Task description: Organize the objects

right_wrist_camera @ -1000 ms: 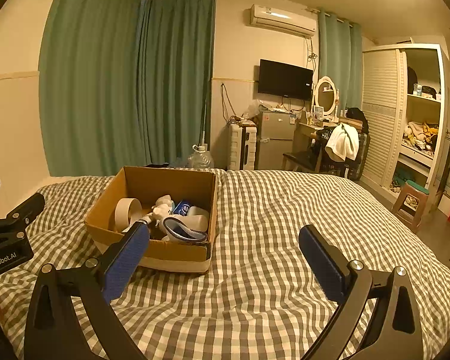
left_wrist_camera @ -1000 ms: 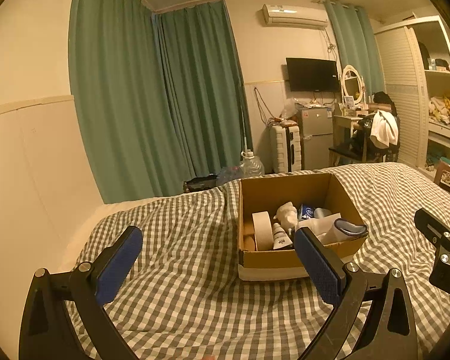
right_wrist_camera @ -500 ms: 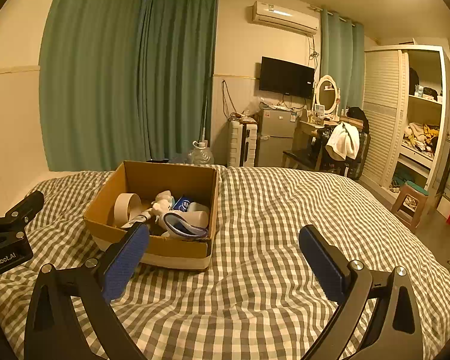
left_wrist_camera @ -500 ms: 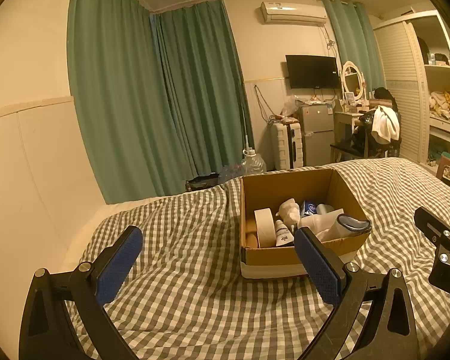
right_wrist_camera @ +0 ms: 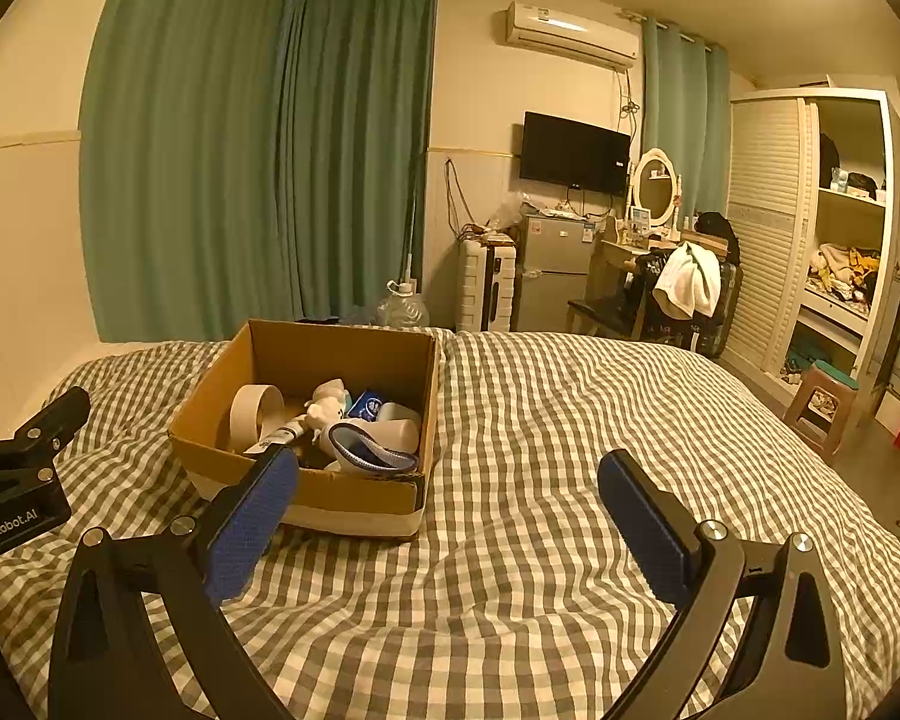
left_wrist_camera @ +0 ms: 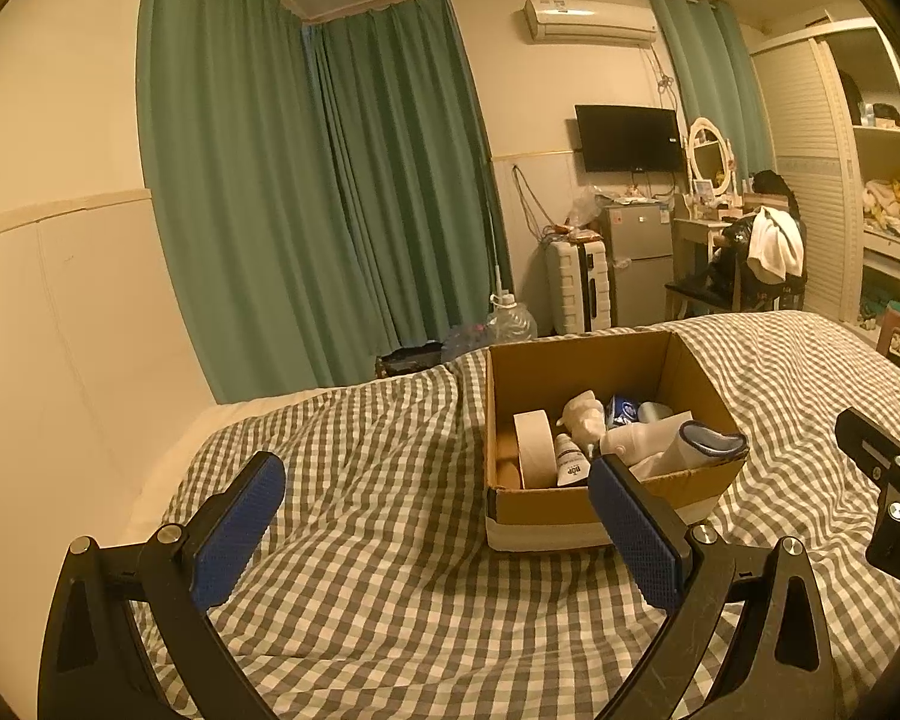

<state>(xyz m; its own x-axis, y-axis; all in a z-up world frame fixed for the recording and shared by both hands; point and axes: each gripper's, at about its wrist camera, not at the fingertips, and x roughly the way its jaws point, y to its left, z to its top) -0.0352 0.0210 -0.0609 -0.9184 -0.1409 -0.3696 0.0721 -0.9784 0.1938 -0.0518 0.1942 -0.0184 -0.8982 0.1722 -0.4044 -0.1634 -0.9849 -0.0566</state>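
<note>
Green curtains (right_wrist_camera: 258, 156) hang behind the checked bedspread (right_wrist_camera: 570, 420) where your cardboard box (left_wrist_camera: 546, 510) sits, open-topped, holding a roll of tape (left_wrist_camera: 535, 447), a small white bottle (left_wrist_camera: 570, 461), a blue packet (right_wrist_camera: 367, 405) and a blue-edged pouch (right_wrist_camera: 369, 455). Your left gripper (left_wrist_camera: 438, 531) hovers over the bedspread with its blue pads spread wide and nothing between them, its right pad just before the box's near wall. Your right gripper (right_wrist_camera: 450, 516) is likewise spread and empty, its left pad overlapping the box's near wall in view.
</note>
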